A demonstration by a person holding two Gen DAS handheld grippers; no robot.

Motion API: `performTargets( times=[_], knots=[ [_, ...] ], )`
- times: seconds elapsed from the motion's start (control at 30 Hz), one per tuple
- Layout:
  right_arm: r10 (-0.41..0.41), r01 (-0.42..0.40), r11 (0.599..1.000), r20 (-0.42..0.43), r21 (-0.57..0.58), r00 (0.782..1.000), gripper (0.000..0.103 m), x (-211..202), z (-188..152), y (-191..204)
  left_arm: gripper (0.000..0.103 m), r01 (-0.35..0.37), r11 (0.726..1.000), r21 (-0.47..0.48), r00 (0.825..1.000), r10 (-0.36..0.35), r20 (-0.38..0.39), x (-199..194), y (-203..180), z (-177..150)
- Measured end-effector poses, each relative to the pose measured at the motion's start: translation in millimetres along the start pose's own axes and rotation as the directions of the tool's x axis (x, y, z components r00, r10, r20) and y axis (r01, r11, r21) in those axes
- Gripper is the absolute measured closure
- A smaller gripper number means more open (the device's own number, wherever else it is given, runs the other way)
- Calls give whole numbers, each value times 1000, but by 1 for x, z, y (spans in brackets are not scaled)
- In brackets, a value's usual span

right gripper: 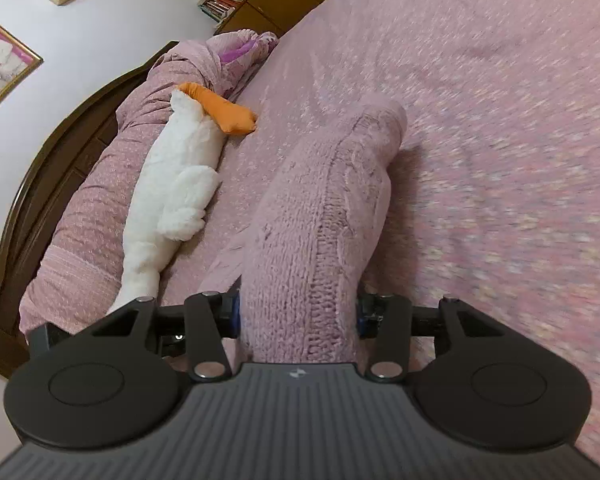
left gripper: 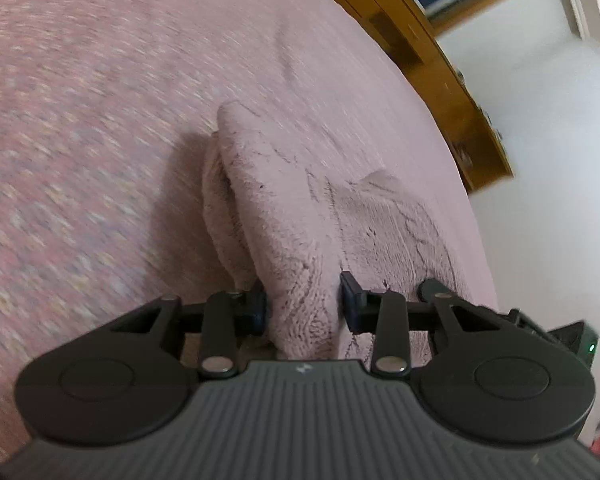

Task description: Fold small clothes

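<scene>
Above a pink bed (right gripper: 480, 80), the left gripper (left gripper: 303, 304) and the right gripper (right gripper: 298, 314) each clamp a bunched end of a pink knitted garment (right gripper: 324, 216), which drapes down from both onto the bedspread. A white plush toy (right gripper: 172, 184) lies beside the rolled quilt (right gripper: 100, 184).

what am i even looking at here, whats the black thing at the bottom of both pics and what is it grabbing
Each black shape is a hand-held two-finger gripper, with a fisheye camera looking forward along its fingers. One picture comes from the left gripper, the other from the right gripper. Both are closed on a fuzzy pink knitted garment, lifted above a bed with a pink patterned cover. In the right view, a white plush toy with an orange part lies beside a rolled pink quilt.
</scene>
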State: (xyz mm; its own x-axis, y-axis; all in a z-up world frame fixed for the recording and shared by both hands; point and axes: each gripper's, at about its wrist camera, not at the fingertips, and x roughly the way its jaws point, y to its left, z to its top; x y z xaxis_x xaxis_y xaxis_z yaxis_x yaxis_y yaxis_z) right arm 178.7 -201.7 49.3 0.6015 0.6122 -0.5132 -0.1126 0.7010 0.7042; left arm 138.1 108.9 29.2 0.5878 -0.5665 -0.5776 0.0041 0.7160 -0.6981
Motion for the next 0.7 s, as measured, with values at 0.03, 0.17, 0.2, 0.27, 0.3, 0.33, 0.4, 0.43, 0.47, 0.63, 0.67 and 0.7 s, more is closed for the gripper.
performTargets(
  times=[0.03, 0.17, 0.2, 0.27, 0.3, 0.33, 0.4, 0.43, 0.47, 0.63, 0.67, 0.7],
  knots=[
    [-9, 9, 1000, 4, 0, 1000, 51, -10, -2, -1, 66, 7, 1000, 12, 1000, -7, -12, 3, -6, -5],
    [-45, 45, 999, 31, 5, 998, 51, -55, -9, -13, 66, 45, 998, 48, 997, -42, -62, 16, -30, -28],
    [-54, 54, 999, 37, 6, 998, 51, -64, -11, -16, 66, 50, 997, 53, 996, -46, -76, 19, -34, -33],
    [-76, 76, 997, 45, 15, 996, 51, -84, -18, -26, 66, 50, 996, 71, 994, -42, -105, 27, -41, -42],
    [-85, 84, 996, 44, 20, 995, 51, -90, -22, -32, 65, 41, 995, 89, 993, -30, -116, 31, -45, -47],
    [-92, 91, 995, 41, 27, 995, 51, -96, -26, -38, 65, 31, 994, 109, 993, -18, -120, 33, -49, -50],
    [-102, 101, 994, 35, 42, 994, 51, -103, -35, -52, 65, 3, 988, 152, 993, 15, -120, 37, -54, -53],
    [-109, 108, 993, 33, 52, 993, 50, -103, -39, -59, 64, -9, 986, 165, 992, 29, -120, 39, -56, -54],
    [-116, 114, 992, 32, 60, 993, 50, -102, -43, -65, 63, -22, 984, 174, 991, 43, -123, 41, -57, -55],
    [-149, 148, 989, 40, 26, 988, 46, -90, -59, -76, 57, -88, 971, 221, 984, 119, -131, 52, -63, -58],
    [-153, 152, 988, 42, 16, 987, 44, -88, -62, -78, 57, -94, 969, 230, 984, 126, -129, 53, -64, -59],
    [-152, 151, 988, 45, 11, 987, 44, -87, -64, -79, 56, -100, 966, 237, 983, 132, -126, 54, -65, -59]
  ],
)
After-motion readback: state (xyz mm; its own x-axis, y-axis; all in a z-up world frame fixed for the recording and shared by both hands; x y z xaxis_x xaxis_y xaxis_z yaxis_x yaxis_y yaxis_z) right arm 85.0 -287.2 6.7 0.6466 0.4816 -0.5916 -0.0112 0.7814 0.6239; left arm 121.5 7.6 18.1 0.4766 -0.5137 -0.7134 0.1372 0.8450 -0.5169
